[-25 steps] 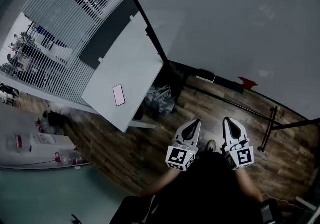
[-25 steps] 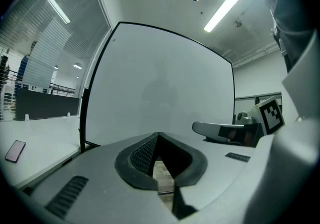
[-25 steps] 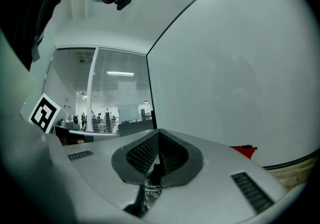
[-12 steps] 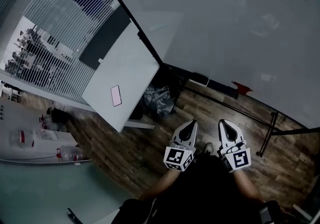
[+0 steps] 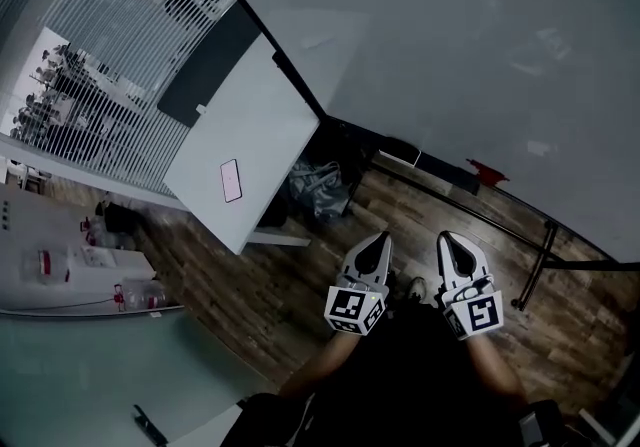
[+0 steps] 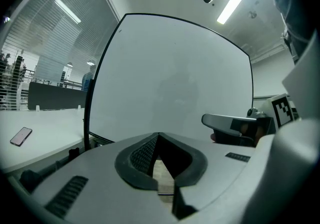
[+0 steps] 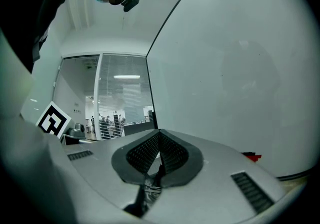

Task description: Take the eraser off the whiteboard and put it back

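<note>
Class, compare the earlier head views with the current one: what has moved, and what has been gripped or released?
The left tongs and right tongs drifted slightly leftward in the head view, though the view itself shifted too. Nothing was gripped or released: both stayed shut and empty. The whiteboard, white table and phone kept their places.

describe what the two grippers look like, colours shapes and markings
The left gripper and right gripper are matching pale grey shells that taper forward, each with a dark teardrop-shaped patch on top. Each carries a white cube printed with black square markers. The fingers are smooth grey, lined inside with black ribbed pads.
</note>
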### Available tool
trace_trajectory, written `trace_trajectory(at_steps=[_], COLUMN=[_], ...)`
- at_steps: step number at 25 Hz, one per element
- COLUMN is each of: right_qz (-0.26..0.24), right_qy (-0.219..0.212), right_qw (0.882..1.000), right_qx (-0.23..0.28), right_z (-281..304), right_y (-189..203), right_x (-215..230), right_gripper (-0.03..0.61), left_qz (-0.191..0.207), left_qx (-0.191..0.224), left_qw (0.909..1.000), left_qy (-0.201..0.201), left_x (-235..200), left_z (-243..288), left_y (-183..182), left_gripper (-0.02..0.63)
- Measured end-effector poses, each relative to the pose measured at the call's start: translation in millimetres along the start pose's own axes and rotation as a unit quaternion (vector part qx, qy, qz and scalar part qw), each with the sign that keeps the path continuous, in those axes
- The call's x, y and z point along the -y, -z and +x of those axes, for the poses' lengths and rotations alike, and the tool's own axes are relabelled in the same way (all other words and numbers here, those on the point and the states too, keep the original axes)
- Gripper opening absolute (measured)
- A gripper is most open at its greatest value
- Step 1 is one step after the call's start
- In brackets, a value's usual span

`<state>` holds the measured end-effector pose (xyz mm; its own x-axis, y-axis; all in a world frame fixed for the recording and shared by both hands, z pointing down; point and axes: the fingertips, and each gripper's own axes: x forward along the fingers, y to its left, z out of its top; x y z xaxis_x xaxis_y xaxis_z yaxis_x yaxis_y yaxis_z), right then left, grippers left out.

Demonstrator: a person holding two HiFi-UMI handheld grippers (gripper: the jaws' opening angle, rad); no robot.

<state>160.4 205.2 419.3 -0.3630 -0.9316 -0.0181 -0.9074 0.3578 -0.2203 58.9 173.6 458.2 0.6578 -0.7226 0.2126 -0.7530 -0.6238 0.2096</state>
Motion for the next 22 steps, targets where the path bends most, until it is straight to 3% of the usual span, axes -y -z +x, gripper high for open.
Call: trace_trajectory(at_steps=[3, 10, 22], right_qz=[-0.006, -0.017, -0.041], right_qy=[0.007, 0.023, 0.07], right_qw=[1.0, 1.0, 0.997], right_qx=[-0.01, 0.0, 0.008], right_z=[10.6, 44.9, 110.5], right_y=[-0.2, -7.2, -5.8], right_x=[0.3, 3.5, 17.9], right_gripper=[0.015, 0.015, 0.015], left_qz=[0.022, 0.023, -0.043], left_qx=[-0.002, 0.002, -0.043], left_qw=[0.9997, 0.9995, 0.9951], left_qy=[0.005, 0.021, 0.078], left_x=[-6.3, -37.0, -100.1], left_z=[8.1, 34.7, 89.6], left_y=[-1.4, -11.9, -4.4], left_gripper=[0.006, 0.006, 0.006])
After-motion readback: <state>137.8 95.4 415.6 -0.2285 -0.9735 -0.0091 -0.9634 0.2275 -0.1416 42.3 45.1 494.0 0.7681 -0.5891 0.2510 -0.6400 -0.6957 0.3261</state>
